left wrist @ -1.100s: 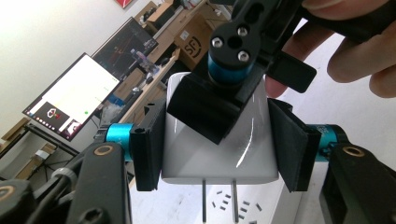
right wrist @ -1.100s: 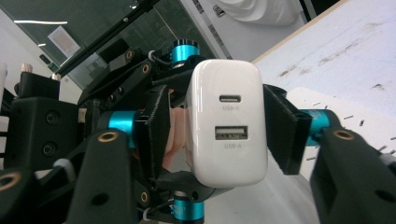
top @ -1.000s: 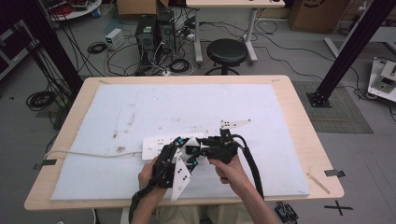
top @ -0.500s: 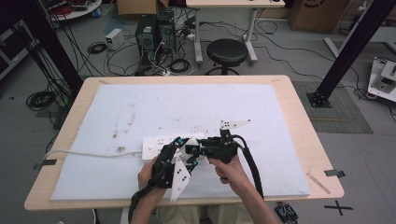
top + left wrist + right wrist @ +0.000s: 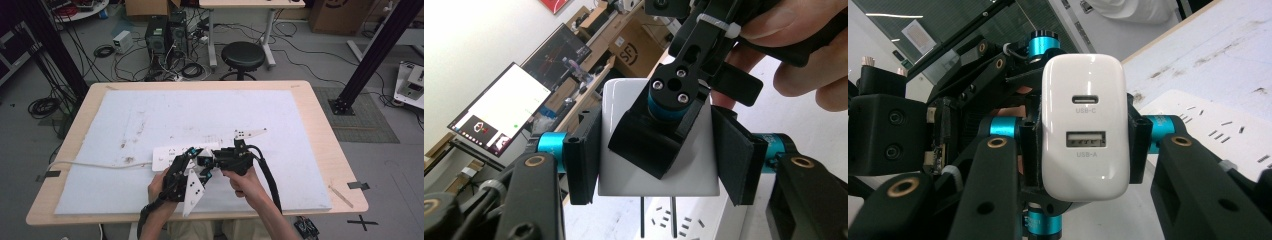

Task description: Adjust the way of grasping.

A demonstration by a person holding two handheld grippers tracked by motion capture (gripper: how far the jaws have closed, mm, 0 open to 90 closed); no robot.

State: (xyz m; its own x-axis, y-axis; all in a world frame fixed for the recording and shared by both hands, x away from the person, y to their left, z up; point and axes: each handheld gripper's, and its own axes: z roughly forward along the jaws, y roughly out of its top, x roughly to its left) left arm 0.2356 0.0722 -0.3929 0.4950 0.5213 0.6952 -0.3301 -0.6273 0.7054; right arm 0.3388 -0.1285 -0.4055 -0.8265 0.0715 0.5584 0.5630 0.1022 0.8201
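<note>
The white charger (image 5: 1084, 127) is held in the air just above the white power strip (image 5: 172, 154) at the near middle of the table (image 5: 320, 130); its two prongs are seen hanging over the strip's slots in the left gripper view. The left gripper (image 5: 659, 150) is clamped on the charger's sides; the right gripper (image 5: 1083, 150) has just been closing its jaws, and its pads (image 5: 1139, 145) are now pressed on the charger as well, across the other pair of faces. Compared with a second ago, neither hand is seen to have shifted over the table; only the second grip is new. A handover is judged to be under way, so that the charger can be plugged into the strip.
</note>
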